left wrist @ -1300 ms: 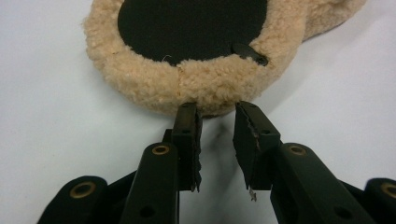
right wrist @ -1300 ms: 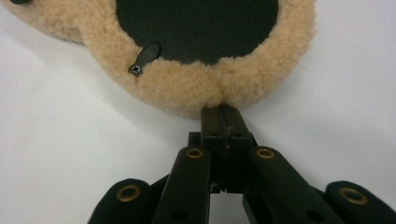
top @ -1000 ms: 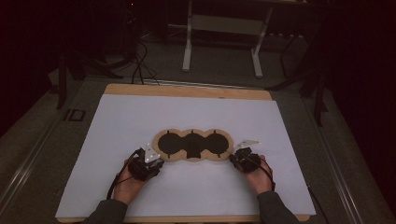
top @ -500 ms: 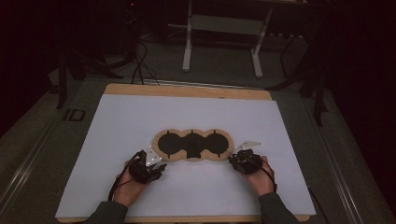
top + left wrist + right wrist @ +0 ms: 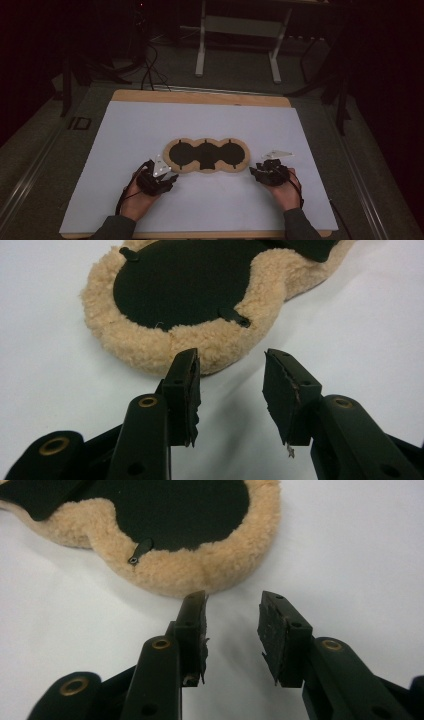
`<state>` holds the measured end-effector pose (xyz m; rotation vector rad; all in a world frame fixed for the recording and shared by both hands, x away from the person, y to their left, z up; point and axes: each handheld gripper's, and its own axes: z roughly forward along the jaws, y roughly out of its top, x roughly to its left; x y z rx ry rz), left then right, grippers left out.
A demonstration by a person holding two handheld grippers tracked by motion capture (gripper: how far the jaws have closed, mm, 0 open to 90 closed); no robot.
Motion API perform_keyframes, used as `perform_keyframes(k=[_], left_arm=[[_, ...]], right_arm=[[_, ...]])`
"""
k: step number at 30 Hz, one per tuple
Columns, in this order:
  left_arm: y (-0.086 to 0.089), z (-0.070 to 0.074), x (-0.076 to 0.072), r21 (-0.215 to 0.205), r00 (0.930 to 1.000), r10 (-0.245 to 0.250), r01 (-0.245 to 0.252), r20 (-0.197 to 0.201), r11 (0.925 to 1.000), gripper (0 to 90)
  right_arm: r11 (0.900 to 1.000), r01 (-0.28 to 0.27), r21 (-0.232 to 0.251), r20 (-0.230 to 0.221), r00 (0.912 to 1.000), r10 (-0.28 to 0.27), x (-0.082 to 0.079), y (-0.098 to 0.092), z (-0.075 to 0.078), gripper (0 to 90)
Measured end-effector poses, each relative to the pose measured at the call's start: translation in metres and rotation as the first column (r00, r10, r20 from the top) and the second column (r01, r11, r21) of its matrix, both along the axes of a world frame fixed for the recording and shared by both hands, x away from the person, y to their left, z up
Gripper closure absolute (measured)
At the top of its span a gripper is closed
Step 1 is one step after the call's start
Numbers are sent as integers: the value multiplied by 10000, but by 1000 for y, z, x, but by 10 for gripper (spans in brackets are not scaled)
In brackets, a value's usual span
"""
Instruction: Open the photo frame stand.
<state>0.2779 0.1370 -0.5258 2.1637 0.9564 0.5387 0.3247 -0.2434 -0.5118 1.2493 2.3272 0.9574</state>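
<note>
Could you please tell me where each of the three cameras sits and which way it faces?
High view: above the person's side, looking forward and down at the table; forearms and both hand-held grippers show.
Left gripper view: rides the left hand-held gripper, facing the fleece pad; open jaws show.
Right gripper view: rides the right hand-held gripper, jaws open.
All share the pad.

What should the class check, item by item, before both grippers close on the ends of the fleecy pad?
1. Left gripper jaws apart, nothing between them: ok.
2. Right gripper jaws apart, nothing between them: ok.
3. Fleecy pad lies flat on the white sheet, between the two grippers: ok.
4. Left jaws around the pad's rim: not ok; they stop short, with the rim just ahead of the tips.
5. Right jaws around the rim: not ok, same gap.
6. Jaw height low enough to pinch the rim: cannot tell.
</note>
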Motion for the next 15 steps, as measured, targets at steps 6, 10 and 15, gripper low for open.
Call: perform_keyframes(k=[6, 10, 15], left_arm=[[0, 4, -1, -630, 9992, -239, 218, -330, 9978, 607], [-4, 7, -4, -708, 9987, -458, 441, -229, 9965, 637], [-16, 8, -3, -473, 9975, -658, 645, -269, 9968, 637]], right_arm=[[9998, 88, 153, -3, 10000, -88, -1, -4, 1, 612], [9999, 45, 156, -28, 10000, -44, -1, -4, 1, 609], [10000, -22, -10, -136, 9999, 22, -1, -6, 3, 600]])
